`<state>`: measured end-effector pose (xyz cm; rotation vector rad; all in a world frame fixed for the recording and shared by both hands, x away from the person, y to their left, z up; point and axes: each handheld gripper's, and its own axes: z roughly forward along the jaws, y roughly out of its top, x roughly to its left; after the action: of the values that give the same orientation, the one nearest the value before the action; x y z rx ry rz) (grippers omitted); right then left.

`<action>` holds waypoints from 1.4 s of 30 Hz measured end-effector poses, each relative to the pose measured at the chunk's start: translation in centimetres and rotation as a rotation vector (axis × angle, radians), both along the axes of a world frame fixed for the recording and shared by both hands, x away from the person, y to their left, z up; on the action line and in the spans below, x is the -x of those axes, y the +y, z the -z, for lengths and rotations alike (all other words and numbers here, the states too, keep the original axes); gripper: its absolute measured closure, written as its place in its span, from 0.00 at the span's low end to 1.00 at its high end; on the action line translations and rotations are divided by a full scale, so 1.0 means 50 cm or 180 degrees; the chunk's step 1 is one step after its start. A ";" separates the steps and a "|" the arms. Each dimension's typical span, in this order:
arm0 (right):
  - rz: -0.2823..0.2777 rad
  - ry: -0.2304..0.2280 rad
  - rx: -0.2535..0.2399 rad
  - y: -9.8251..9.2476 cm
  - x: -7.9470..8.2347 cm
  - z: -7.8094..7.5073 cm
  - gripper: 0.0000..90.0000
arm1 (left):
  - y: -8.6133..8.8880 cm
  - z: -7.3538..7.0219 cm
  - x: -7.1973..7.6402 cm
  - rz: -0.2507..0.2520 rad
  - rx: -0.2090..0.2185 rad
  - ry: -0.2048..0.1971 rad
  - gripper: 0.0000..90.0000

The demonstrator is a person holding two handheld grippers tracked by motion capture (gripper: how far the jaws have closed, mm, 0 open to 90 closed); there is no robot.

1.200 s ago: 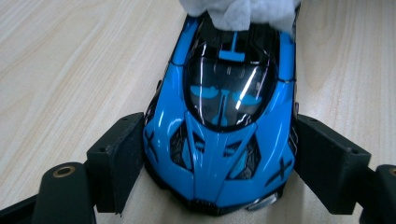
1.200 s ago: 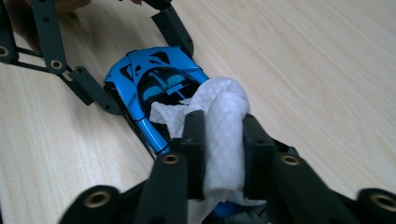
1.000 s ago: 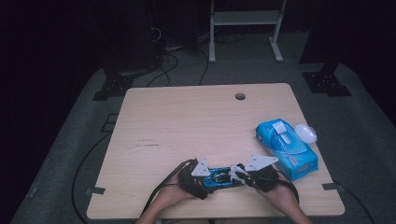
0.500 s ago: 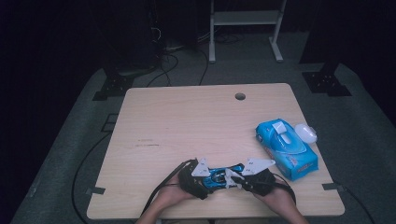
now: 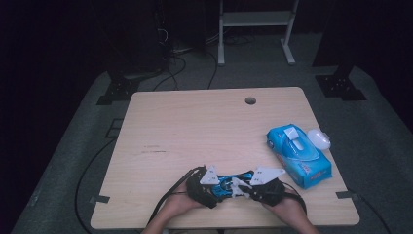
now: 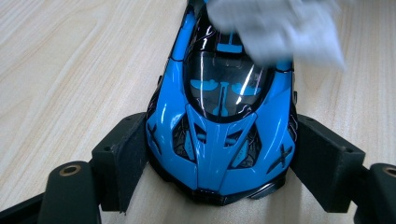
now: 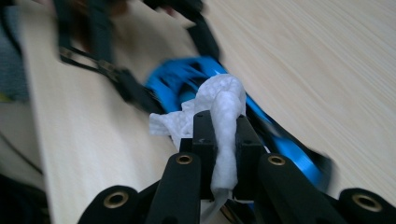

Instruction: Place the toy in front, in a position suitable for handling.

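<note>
The small, light, glossy blue toy car (image 6: 219,126) sits on the worktop (image 5: 195,126), gripped by its flanks in the left claw (image 6: 219,158), while the right claw (image 7: 219,135), pinched on a soft, limp wet wipe (image 7: 224,107), rubs its roof, so firm side pressure seems wise against slipping.

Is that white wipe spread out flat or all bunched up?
Bunched up. In the right gripper view the white textured wipe is a crumpled wad pinched in the right gripper, resting on the blue toy car.
</note>
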<state>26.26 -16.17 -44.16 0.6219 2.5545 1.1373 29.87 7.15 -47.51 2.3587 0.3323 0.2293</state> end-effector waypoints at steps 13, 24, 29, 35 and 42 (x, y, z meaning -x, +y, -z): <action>0.0218 -0.0141 0.0210 -0.053 -0.002 0.002 0.92 | 0.001 0.000 -0.001 0.0018 0.0007 -0.0007 0.26; -0.0193 -0.0271 0.0290 0.051 0.015 0.012 0.92 | 0.003 0.001 -0.001 0.0038 0.0012 -0.0013 0.27; -0.0030 -0.0267 0.0293 0.005 0.008 0.007 0.92 | 0.003 0.001 -0.001 0.0038 0.0024 -0.0008 0.27; 0.0292 -0.0151 0.0146 -0.069 -0.013 0.004 0.92 | 0.003 0.002 -0.001 0.0040 0.0038 -0.0010 0.27; 0.0208 -0.0194 0.0206 -0.038 -0.012 0.008 0.92 | 0.003 0.002 -0.002 0.0044 0.0051 -0.0003 0.27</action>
<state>26.88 -18.10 -44.56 0.6402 2.4900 1.0318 29.96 7.31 -47.62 2.3445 0.3161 0.2204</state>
